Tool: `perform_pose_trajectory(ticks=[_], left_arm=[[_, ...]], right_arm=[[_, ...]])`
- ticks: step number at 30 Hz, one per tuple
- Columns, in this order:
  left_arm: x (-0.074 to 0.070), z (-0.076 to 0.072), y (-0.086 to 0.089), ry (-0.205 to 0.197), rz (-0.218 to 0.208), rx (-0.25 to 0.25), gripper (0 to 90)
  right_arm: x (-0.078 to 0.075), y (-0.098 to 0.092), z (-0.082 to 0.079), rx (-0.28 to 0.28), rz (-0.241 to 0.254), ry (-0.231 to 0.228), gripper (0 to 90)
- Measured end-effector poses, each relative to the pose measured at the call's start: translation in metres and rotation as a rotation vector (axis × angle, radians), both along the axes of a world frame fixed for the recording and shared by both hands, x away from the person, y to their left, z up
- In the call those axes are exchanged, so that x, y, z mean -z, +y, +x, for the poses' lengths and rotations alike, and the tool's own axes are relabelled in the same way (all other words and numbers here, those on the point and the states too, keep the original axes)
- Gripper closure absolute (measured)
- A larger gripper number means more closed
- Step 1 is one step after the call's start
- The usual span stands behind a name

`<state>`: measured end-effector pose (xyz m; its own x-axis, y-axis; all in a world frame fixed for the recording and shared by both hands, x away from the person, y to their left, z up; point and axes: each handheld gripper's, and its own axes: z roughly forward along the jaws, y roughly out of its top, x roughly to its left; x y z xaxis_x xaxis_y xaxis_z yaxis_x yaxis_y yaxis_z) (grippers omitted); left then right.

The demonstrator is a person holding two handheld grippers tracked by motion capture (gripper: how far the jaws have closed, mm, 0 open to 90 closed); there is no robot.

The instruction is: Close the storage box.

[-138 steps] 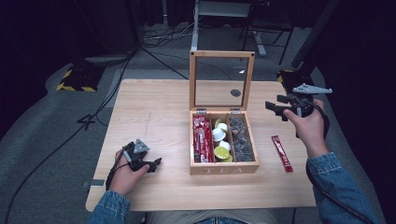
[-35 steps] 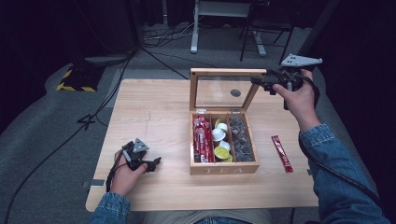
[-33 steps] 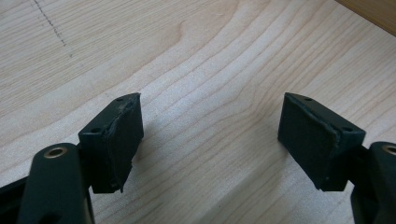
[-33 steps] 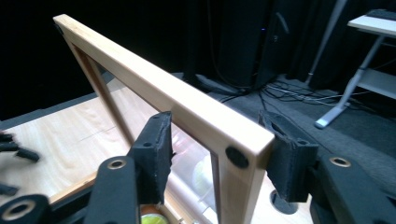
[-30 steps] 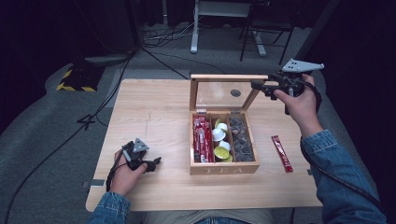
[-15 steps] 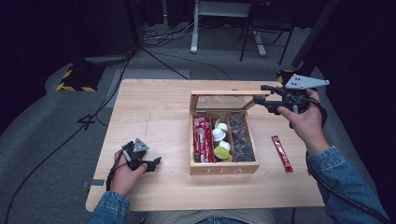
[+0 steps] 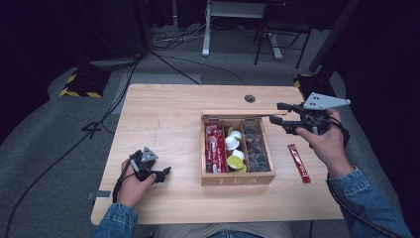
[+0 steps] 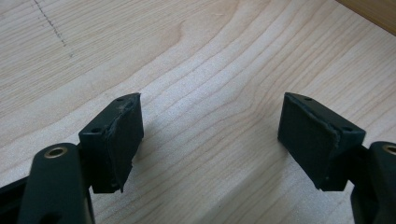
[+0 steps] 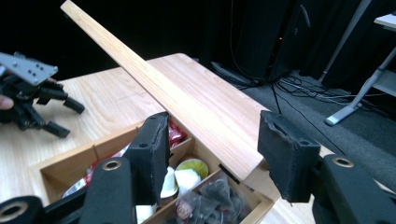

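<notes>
While the left gripper (image 7: 159,173) rested agape and empty at eight o'clock, the right gripper (image 7: 280,112), jaws half open straddling the tea box lid (image 7: 244,112), had it nearly lowered, not yet shut.

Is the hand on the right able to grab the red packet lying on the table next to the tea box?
Probably yes. The red packet lies in the open beside the tea box, just below the right gripper, whose fingers stand apart with nothing covering it.
</notes>
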<state>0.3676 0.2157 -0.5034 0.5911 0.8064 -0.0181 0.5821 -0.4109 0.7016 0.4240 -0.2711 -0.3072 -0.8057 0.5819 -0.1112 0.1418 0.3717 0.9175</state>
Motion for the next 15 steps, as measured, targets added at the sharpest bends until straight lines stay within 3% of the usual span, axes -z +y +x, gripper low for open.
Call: perform_pose_trajectory(ticks=[15], left_arm=[[0.0,0.0,0.0,0.001,0.001,0.001,22.8]], right_arm=[[0.027,0.002,-0.031,-0.022,-0.087,0.005,43.1]])
